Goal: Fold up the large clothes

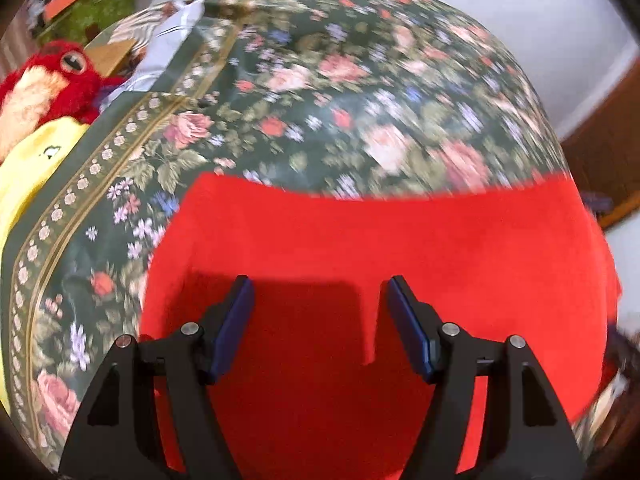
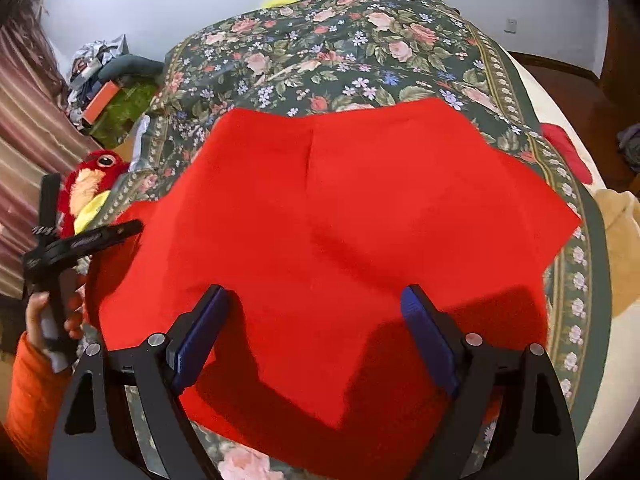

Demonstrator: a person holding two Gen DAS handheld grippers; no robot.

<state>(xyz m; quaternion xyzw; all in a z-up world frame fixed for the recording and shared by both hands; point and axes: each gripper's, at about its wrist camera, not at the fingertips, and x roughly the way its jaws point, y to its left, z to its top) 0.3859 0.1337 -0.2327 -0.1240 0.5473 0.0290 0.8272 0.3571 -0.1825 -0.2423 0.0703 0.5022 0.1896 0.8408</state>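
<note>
Most of both views is taken up by a dark green bedspread printed with pink roses and a gold-lined border (image 2: 360, 52), which covers the bed. On it lies the big bright red garment of soft matte cloth (image 2: 328, 208), spread in layers, with a straight crease down its far half and an overlapping flap with a sharp corner at its near edge. A red and cream plush bird toy (image 2: 94, 180) sits off the bedspread's left side, just beside a pale yellow soft item (image 1: 28, 168).

Over the near part of the red cloth hangs the right gripper (image 2: 316, 328), its blue pads spread wide with nothing between them. Likewise spread and empty, the left gripper (image 1: 320, 320) hovers above the garment's left portion; the left wrist view is motion-blurred.

My guess at the risk: the layers overlap, so a pinch could catch only the top sheet or drag the bedspread up too, skewing the fold.
</note>
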